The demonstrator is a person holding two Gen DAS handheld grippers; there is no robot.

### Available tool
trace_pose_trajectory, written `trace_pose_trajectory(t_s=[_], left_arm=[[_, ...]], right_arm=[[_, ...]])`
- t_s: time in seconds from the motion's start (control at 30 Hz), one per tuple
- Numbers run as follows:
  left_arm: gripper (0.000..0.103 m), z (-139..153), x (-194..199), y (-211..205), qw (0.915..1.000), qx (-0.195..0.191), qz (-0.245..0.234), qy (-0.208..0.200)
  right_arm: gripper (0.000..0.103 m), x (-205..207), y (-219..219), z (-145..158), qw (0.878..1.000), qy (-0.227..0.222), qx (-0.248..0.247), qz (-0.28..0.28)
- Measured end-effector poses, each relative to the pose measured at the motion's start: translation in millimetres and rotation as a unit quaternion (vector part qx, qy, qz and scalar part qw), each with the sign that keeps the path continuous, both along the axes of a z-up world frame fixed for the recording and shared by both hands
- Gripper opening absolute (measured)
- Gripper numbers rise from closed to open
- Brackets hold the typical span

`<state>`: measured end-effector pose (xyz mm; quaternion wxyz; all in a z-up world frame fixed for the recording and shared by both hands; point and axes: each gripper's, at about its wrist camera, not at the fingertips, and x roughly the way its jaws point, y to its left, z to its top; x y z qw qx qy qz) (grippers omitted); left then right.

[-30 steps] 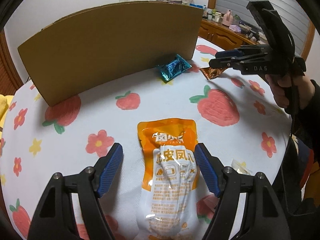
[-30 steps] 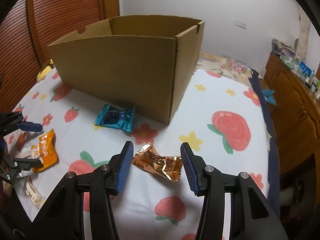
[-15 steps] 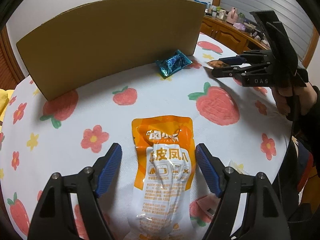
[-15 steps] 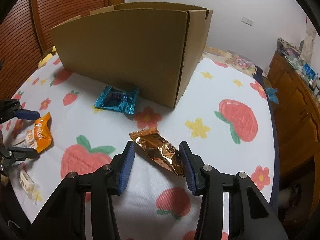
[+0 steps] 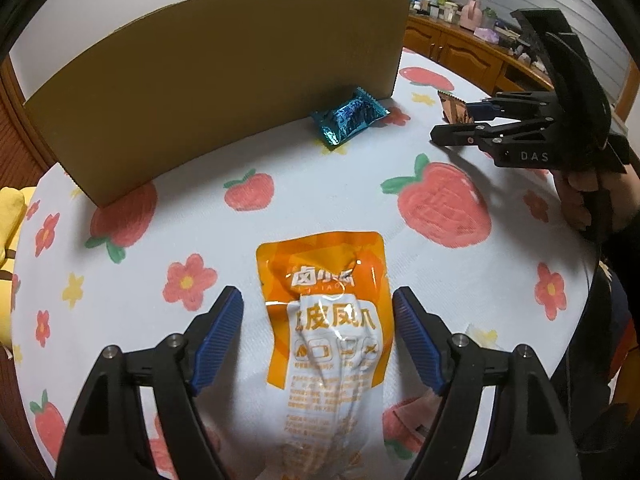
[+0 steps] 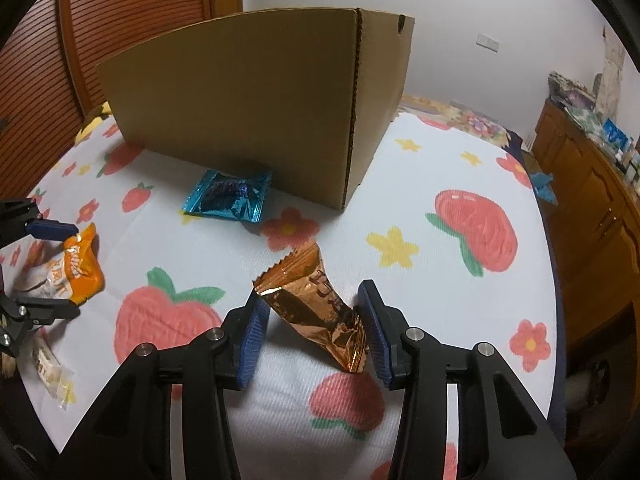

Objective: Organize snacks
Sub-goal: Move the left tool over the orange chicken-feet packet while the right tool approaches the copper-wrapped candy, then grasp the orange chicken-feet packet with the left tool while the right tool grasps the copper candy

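Note:
An orange-and-white pouch (image 5: 326,320) lies flat on the strawberry-print tablecloth (image 5: 444,204). My left gripper (image 5: 318,336) is open and straddles it, pads just clear of its edges; in the right wrist view this gripper (image 6: 40,268) frames the pouch (image 6: 80,268) too. My right gripper (image 6: 312,328) is shut on a copper foil packet (image 6: 316,308), which slants up between the pads. From the left wrist view that gripper (image 5: 460,122) shows the packet (image 5: 450,106) at its tips. A blue foil packet (image 6: 226,196) lies against the tall cardboard box (image 6: 248,108).
The box (image 5: 216,92) stands at the back of the table. A small clear-wrapped snack (image 6: 50,364) lies by the near left edge. A wooden cabinet (image 6: 592,184) with clutter runs along the right. A person's hand (image 5: 576,196) grips the right tool.
The copper packet has swung from lying crosswise to slanting up between the right pads, which have come closer together on it. The left gripper has tipped down a little over the pouch.

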<state>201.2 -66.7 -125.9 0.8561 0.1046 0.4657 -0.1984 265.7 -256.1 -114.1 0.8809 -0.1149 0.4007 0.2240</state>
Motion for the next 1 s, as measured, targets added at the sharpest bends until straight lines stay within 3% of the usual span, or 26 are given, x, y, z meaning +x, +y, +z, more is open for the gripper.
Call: trace_pose_trajectory(t_s=[0.23, 0.37, 0.7, 1.0], left_arm=[[0.078, -1.2, 4.7, -2.9, 0.9999, 0.005, 0.01, 0.007], [0.063, 0.5, 2.3, -0.9, 0.9999, 0.002, 0.011, 0.002], [0.061, 0.7, 4.1, 11.6, 0.9995, 0.001, 0.029, -0.008], [0.06, 9.9, 3.2, 30.0, 0.9979, -0.024, 0.049, -0.035]], right_arm=[[0.047, -1.9, 0.5, -1.4, 1.0, -0.003, 0.0, -0.002], [0.047, -2.0, 0.1, -1.9, 1.0, -0.005, 0.0, -0.002], [0.047, -1.9, 0.7, -2.1, 1.0, -0.005, 0.0, -0.002], [0.048, -2.1, 0.4, -2.2, 1.0, -0.005, 0.0, -0.002]])
